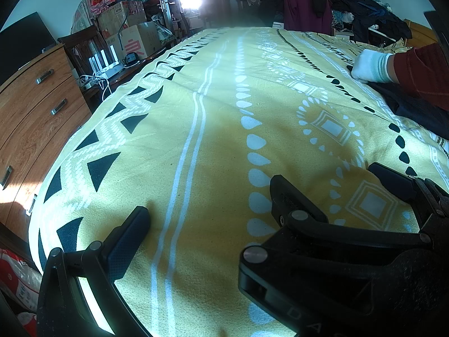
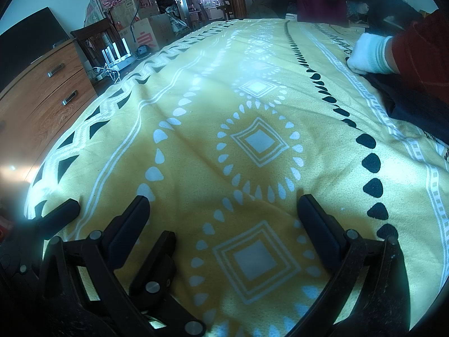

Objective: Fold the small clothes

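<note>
Grippers rest idle: left gripper (image 1: 209, 196) and right gripper (image 2: 224, 199) both spread, empty, on the yellow bedspread (image 2: 196, 106). Dark garment (image 2: 407, 104) lies far ahead-right under a gloved hand (image 2: 367, 53); reach there, pinch an edge cleanly.

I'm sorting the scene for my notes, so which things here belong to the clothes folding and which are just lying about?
Part of the job:
- dark garment on the yellow bedspread
- gloved hand resting on it
- left tongs, open
- right tongs, open

Just lying about:
- wooden dresser
- cardboard boxes
- clothes pile beyond the bed
</note>
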A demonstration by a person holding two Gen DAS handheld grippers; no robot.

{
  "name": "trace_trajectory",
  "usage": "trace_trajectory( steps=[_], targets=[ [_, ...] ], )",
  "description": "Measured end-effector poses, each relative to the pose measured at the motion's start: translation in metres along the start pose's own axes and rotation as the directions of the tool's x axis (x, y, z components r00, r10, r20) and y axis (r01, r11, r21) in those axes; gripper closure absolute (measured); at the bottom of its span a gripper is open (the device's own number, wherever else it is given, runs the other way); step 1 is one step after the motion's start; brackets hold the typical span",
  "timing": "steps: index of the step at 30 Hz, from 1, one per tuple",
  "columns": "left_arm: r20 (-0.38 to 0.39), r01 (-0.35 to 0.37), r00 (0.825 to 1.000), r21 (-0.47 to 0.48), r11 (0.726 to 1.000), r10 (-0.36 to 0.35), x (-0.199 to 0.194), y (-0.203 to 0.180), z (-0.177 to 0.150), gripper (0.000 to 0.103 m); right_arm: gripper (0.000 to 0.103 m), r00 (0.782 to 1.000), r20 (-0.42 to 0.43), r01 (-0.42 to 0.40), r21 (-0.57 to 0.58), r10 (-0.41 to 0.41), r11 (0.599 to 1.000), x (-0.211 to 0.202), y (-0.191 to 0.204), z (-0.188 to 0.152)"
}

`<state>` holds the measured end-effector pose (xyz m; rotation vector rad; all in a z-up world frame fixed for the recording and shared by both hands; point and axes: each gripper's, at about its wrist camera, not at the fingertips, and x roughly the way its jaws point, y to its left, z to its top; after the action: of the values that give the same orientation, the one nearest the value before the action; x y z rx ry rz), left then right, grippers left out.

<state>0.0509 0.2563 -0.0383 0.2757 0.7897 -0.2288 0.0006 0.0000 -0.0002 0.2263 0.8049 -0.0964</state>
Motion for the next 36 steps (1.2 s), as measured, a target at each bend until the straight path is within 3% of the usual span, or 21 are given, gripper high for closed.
trace_trajectory(
  steps=[36],
  targets=[
    [0.0, 0.0, 1.0, 0.0, 1.0, 0.0, -0.0024, 0.0014, -0.0008, 0.0, 0.0, 1.0, 0.0, 0.0, 0.0, 0.0, 1.0, -0.0001, 0.0, 0.0]
  ],
)
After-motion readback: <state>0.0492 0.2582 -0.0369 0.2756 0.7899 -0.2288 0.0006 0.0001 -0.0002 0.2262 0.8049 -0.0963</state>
